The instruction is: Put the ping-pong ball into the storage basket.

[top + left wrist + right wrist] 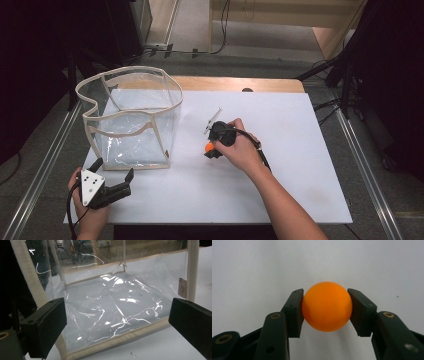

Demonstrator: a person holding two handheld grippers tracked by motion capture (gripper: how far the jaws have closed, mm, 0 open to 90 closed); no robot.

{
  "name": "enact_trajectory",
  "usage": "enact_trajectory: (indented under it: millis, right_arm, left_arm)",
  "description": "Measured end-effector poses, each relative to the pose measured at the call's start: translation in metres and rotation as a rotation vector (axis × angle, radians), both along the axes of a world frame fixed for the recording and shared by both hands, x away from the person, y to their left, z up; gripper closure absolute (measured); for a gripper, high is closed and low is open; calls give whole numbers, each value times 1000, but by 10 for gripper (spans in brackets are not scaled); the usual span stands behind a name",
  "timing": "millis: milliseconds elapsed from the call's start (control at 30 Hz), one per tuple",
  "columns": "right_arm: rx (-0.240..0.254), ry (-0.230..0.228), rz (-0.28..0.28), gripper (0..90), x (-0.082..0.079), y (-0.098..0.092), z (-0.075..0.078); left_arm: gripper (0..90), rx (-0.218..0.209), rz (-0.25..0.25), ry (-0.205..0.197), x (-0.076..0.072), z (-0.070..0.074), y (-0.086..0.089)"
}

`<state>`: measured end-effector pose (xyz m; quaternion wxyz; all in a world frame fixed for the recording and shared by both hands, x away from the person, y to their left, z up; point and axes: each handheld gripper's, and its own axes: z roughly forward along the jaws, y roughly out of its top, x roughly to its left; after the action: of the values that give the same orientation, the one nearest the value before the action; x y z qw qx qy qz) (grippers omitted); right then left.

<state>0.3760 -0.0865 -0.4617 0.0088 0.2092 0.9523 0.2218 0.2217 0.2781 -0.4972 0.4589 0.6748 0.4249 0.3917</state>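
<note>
The right gripper [325,307] had closed on the orange ball [326,306], low over the desk [280,150]. The clear bag [132,117], ahead of the wide-open left gripper [114,168], was probably still waiting for it.

Left tongs [114,176] agape, right tongs [209,148] clamped

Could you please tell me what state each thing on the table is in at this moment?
Orange ball: clamped between the right gripper's fingers, over the white table top.
Right gripper: shut on the ball, pointing down.
Left gripper: open, nothing between its fingers, aimed at the bag.
Clear plastic bag: upright, top open, nothing inside.
White table top: bare around the bag.
</note>
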Motion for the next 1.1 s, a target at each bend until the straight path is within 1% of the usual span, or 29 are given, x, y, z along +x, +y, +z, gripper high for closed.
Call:
enact_trajectory:
  millis: [67, 133, 267, 333, 500, 567, 600, 633, 767, 833, 867, 967, 1000, 1033, 1100]
  right_arm:
    - [6, -1, 6, 477, 1, 0, 1]
    - [-3, 4, 4, 478, 1, 1, 2]
    - [-5, 8, 6, 477, 2, 1, 3]
    - [-3, 4, 16, 477, 3, 2, 4]
    - [-7, 2, 12, 477, 3, 3, 9]
    - [3, -4, 23, 478, 5, 3, 10]
    - [-3, -5, 27, 478, 5, 3, 12]
    - [-8, -2, 21, 478, 5, 3, 13]
    - [-7, 1, 19, 478, 5, 4, 15]
    - [-2, -6, 34, 477, 7, 5, 16]
    - [-6, 2, 23, 478, 6, 5, 17]
    - [-7, -7, 31, 477, 8, 6, 20]
    - [-2, -16, 43, 477, 9, 6, 21]
    - [-9, -12, 35, 477, 9, 6, 22]
    - [-8, -10, 38, 477, 9, 6, 24]
  left_arm:
    - [21, 0, 0, 0, 0, 0, 0]
    - [21, 0, 0, 0, 0, 0, 0]
    - [21, 0, 0, 0, 0, 0, 0]
    - [21, 0, -1, 0, 0, 0, 0]
    - [21, 1, -1, 1, 0, 0, 0]
    - [21, 0, -1, 1, 0, 0, 0]
    - [21, 0, -1, 0, 0, 0, 0]
    - [21, 0, -1, 0, 0, 0, 0]
    - [21, 1, -2, 0, 0, 0, 0]
    - [21, 1, -2, 0, 0, 0, 0]
    - [21, 2, -2, 0, 0, 0, 0]
    - [21, 1, -2, 0, 0, 0, 0]
    - [21, 3, -2, 0, 0, 0, 0]
    - [21, 2, -2, 0, 0, 0, 0]
    - [21, 1, -2, 0, 0, 0, 0]
